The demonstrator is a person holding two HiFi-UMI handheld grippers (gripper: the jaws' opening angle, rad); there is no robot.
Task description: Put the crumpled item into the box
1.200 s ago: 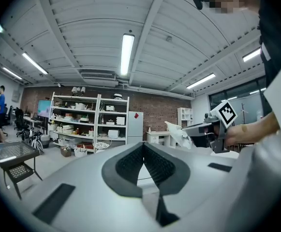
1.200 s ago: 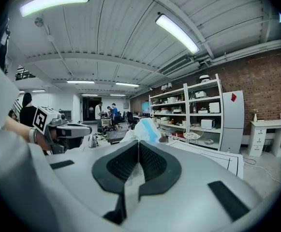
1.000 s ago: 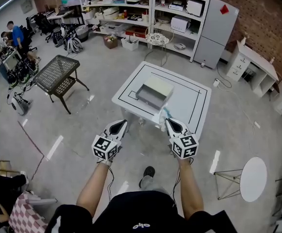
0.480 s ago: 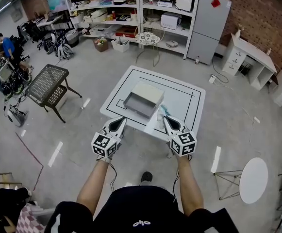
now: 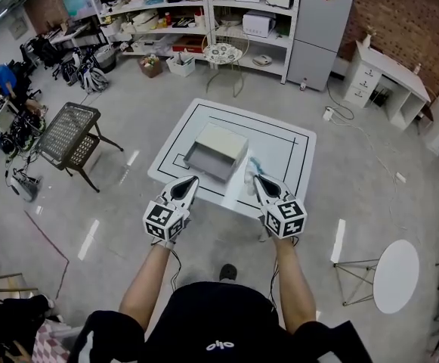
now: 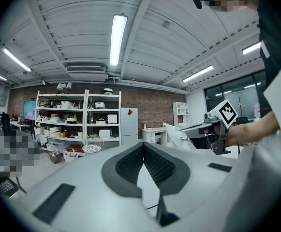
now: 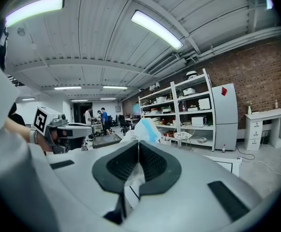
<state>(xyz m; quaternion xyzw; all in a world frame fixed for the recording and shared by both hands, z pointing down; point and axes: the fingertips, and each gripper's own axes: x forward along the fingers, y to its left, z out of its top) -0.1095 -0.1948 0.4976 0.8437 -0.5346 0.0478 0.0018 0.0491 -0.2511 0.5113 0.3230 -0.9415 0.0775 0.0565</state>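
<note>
My right gripper (image 5: 258,180) is shut on a crumpled white and blue plastic item (image 5: 252,171), which sticks up past the jaw tips in the right gripper view (image 7: 141,129). The item hangs over the near edge of the white table (image 5: 287,153). An open grey box (image 5: 214,153) with a pale lid stands on the table, ahead and left of the item. My left gripper (image 5: 190,181) is shut with nothing in it, held level with the right one just short of the table; it shows in the left gripper view (image 6: 143,146) too.
Black lines mark a rectangle on the table top. A black mesh side table (image 5: 69,131) stands to the left, a small round white table (image 5: 396,274) at the right. Shelves (image 5: 204,13) and a grey cabinet (image 5: 319,21) line the far wall. People work at far left.
I have stepped forward; the table and box sit closer beneath both grippers. The right gripper keeps its hold on the crumpled item.
</note>
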